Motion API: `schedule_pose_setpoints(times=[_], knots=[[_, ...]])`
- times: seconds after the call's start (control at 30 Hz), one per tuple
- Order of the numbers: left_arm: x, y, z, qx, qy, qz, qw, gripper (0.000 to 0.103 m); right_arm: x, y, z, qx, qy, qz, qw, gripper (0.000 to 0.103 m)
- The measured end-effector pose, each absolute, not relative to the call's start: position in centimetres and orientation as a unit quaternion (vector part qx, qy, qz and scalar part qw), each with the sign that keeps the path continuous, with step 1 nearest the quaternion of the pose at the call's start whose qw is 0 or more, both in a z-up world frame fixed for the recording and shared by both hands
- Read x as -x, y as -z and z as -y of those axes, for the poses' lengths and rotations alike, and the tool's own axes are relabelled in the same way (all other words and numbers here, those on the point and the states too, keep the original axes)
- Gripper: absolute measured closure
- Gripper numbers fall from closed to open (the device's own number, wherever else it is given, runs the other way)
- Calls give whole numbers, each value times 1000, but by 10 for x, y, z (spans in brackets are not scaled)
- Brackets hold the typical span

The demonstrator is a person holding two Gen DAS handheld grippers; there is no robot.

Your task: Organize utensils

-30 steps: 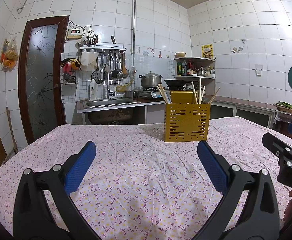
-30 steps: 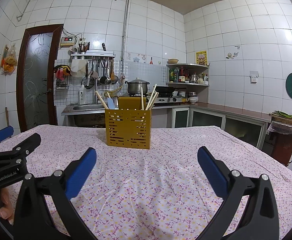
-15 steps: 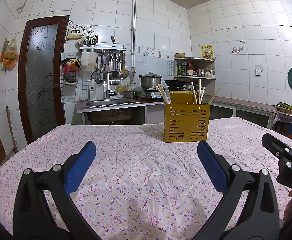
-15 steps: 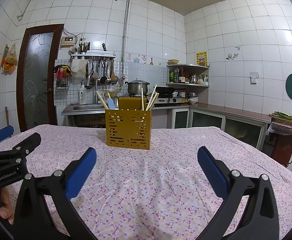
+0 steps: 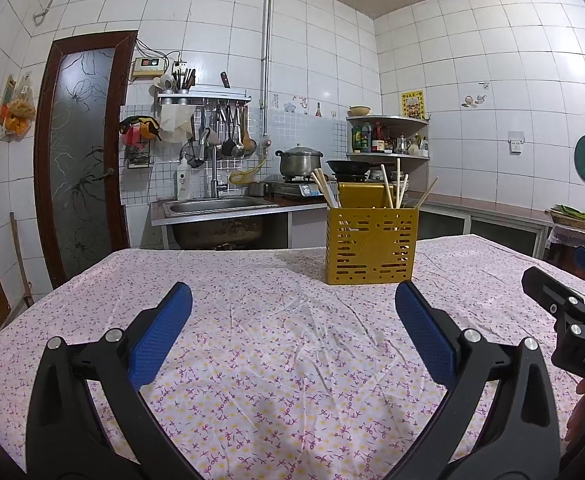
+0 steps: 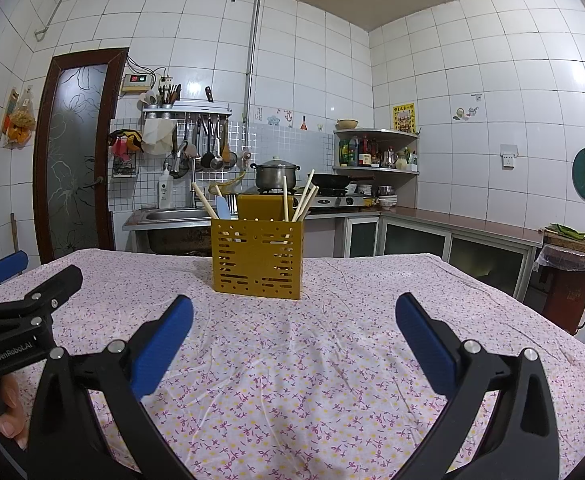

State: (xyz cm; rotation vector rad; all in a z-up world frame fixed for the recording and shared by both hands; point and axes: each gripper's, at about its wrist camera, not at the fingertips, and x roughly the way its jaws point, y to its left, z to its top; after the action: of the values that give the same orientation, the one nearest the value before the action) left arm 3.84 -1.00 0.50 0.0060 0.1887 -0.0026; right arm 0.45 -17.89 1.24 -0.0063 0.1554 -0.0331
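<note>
A yellow slotted utensil holder (image 5: pixel 371 245) stands upright on the floral tablecloth (image 5: pixel 276 344), also in the right wrist view (image 6: pixel 257 257). Several wooden chopsticks (image 5: pixel 391 188) stick up out of it, and a light blue utensil (image 6: pixel 223 208) shows at its left side. My left gripper (image 5: pixel 292 300) is open and empty, well short of the holder. My right gripper (image 6: pixel 294 312) is open and empty, also short of it. Each gripper shows at the edge of the other's view.
The table's far edge lies just behind the holder. Beyond stand a sink counter (image 5: pixel 216 208), a stove with a pot (image 5: pixel 299 162) and a wok, hanging kitchen tools (image 5: pixel 228 136), a corner shelf (image 5: pixel 388 136) and a brown door (image 5: pixel 80 152).
</note>
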Motion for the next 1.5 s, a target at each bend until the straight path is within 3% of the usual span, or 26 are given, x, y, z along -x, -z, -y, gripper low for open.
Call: schedule_pose_setpoints(times=[1.5], knots=[[-39, -6, 9, -5, 7, -96, 995, 5, -4, -12, 179, 4, 16, -77, 997, 4]])
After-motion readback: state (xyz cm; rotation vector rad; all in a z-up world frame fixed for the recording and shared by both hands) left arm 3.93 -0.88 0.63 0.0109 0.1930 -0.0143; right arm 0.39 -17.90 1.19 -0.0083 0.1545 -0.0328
